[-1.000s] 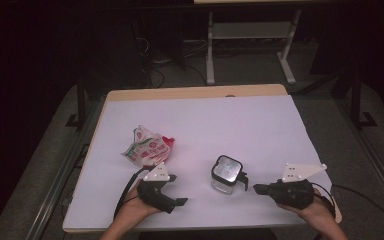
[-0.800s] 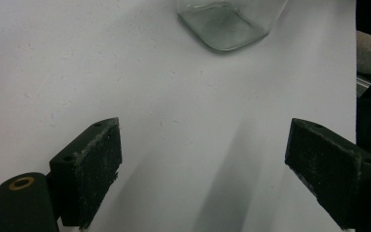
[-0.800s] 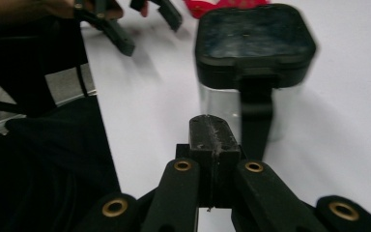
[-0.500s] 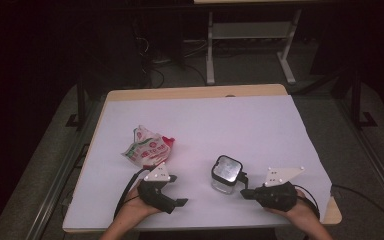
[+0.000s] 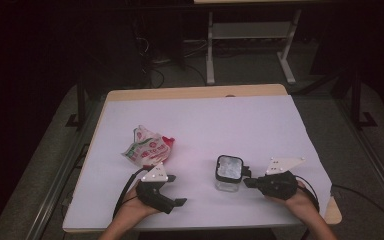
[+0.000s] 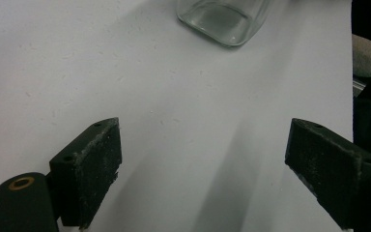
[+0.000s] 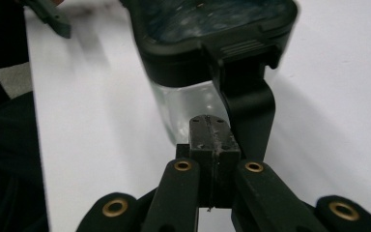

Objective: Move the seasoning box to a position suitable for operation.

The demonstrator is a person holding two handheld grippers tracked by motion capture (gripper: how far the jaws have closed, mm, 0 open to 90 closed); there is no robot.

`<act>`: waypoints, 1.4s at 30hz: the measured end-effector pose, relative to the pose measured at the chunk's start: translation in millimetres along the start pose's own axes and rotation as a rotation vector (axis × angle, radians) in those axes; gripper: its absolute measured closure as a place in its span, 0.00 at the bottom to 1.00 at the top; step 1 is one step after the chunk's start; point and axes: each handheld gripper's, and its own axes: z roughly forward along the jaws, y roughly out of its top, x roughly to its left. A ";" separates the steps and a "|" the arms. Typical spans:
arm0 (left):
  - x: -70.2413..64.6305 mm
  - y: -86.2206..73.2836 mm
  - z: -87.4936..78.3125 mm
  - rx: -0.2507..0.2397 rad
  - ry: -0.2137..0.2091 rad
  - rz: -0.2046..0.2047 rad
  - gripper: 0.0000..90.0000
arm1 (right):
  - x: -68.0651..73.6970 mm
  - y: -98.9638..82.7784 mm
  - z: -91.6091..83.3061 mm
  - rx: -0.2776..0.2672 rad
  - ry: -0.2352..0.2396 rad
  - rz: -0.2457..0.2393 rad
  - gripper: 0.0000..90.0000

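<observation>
A square clear glass jar (image 5: 228, 172) with a black lid stands upright on the white table top (image 5: 205, 125), near the front. Its black latch arm (image 7: 251, 111) hangs down the side. My right gripper (image 5: 246, 182) lies just right of the jar, shut with nothing between its jaws. In the right gripper view its tips (image 7: 211, 130) sit right at the glass, beside the latch. My left gripper (image 5: 176, 190) rests left of the jar, wide open and holding nothing. In the left gripper view (image 6: 203, 164) it points over bare table at the jar's base (image 6: 222, 19).
A crumpled red, white and green snack bag (image 5: 147, 147) lies behind the left gripper. The table's wooden rim (image 5: 195, 92) shows at the back and at the front right corner. Dark floor, cables and a metal stand lie beyond.
My right gripper has slid left across the table and now sits up against the jar's latch side. The left gripper, the jar and the bag have stayed put.
</observation>
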 end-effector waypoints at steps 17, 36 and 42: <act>-1.6 -0.8 -1.4 0.007 0.025 0.006 0.14 | -24.1 3.0 -3.9 -0.038 -0.067 0.015 1.00; -2.6 -0.3 -0.7 0.009 0.029 -0.004 0.14 | -22.4 -21.3 -36.4 -0.108 -0.177 0.104 0.67; -3.2 2.7 -0.2 0.002 0.007 -0.005 0.13 | -31.9 -27.5 -34.2 -0.105 -0.218 0.142 0.49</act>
